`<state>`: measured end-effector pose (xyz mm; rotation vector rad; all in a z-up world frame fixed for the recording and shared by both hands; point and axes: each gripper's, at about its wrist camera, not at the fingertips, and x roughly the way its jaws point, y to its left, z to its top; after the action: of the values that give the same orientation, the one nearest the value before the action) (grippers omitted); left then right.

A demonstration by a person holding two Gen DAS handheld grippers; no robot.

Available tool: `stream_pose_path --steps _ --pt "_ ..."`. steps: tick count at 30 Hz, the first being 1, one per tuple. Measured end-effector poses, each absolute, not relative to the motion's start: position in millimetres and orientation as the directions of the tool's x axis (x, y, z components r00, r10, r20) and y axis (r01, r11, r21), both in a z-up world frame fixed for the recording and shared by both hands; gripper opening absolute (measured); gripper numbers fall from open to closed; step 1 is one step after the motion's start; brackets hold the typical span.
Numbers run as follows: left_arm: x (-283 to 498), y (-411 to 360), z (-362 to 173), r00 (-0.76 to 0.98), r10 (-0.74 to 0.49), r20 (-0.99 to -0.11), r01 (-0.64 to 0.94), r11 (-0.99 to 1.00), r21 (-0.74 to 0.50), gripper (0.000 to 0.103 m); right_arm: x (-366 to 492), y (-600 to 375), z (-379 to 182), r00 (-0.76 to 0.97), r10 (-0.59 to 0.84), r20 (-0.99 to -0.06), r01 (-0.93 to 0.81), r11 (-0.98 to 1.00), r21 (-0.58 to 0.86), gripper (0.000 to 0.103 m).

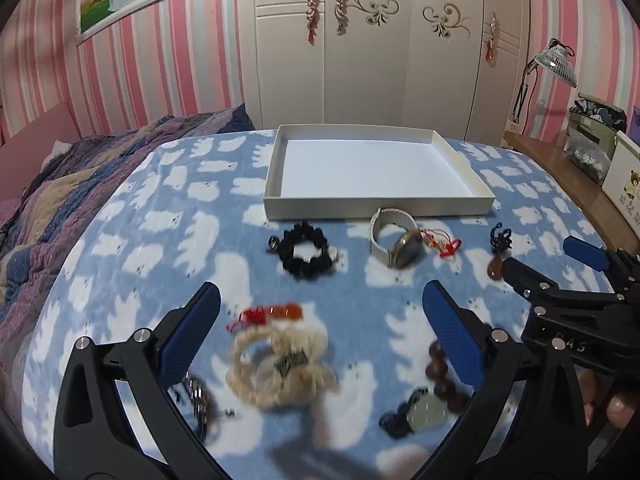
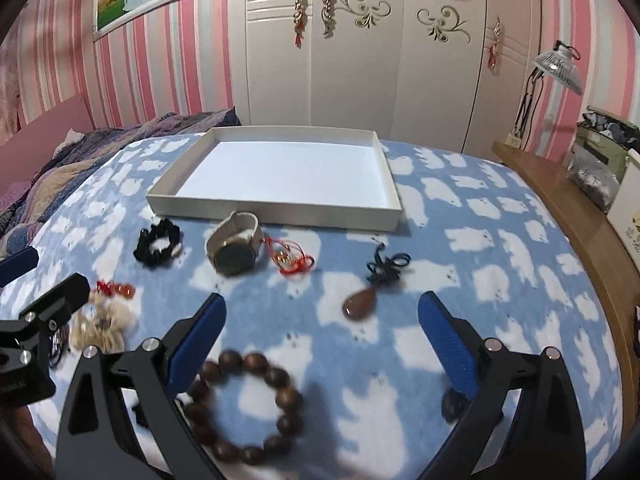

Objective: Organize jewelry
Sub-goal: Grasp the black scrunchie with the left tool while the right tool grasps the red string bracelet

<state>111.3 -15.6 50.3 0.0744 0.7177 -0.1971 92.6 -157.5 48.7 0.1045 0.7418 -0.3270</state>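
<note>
**Both claws spread wide above jewelry scattered on the bed**

The left claw [image 1: 320,320] hovers with its blue pads far apart, grasping nothing. Below it, on the blue blanket [image 1: 160,240] with white bear shapes, lies a cream scrunchie [image 1: 280,368], blurred, with a short string of red and orange beads [image 1: 272,314] just beyond it. A pale green pendant [image 1: 424,414] on dark cord sits near its right finger.

The right claw [image 2: 320,324] is likewise released, fingers well apart and empty. A brown wooden bead bracelet [image 2: 244,404] lies on the blanket under it, nearer its left finger, and a reddish-brown teardrop pendant [image 2: 358,304] on black cord lies between the fingertips, farther out.

Beyond both, a row of pieces sits just in front of the shallow white tray [image 2: 276,216]: a black scrunchie [image 2: 158,246], a wristwatch [image 2: 236,248] with a light band standing on its edge, and a tangle of red cord [image 2: 290,258] touching the watch. The tray's white floor holds no jewelry.

A wooden nightstand [image 2: 560,196] runs along the right side of the bed.
</note>
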Motion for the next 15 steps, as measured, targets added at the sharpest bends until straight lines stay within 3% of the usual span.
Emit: stream_pose_path --steps 6,9,10,13,15 --pt "148 -17 45 0.692 -0.158 -0.705 0.207 0.978 -0.017 0.098 124 -162 39 0.643 -0.264 -0.719 0.324 0.944 -0.057 0.097" --pt "166 -16 33 0.648 -0.162 -0.744 0.211 0.977 -0.029 0.083 137 -166 28 0.603 -0.256 -0.755 0.320 0.945 -0.064 0.085" --pt "173 -16 28 0.625 -0.162 -0.763 0.210 0.977 -0.035 0.083 142 -167 23 0.589 -0.243 -0.771 0.316 0.947 -0.057 0.082" --pt "190 -12 11 0.567 -0.179 -0.804 0.204 0.976 -0.074 0.082 155 -172 10 0.556 -0.191 -0.809 0.308 0.951 -0.013 0.082" --pt "202 -11 -1 0.524 -0.187 -0.831 0.200 0.975 -0.094 0.076 163 -173 3 0.540 -0.177 -0.823 0.304 0.953 -0.005 0.081"
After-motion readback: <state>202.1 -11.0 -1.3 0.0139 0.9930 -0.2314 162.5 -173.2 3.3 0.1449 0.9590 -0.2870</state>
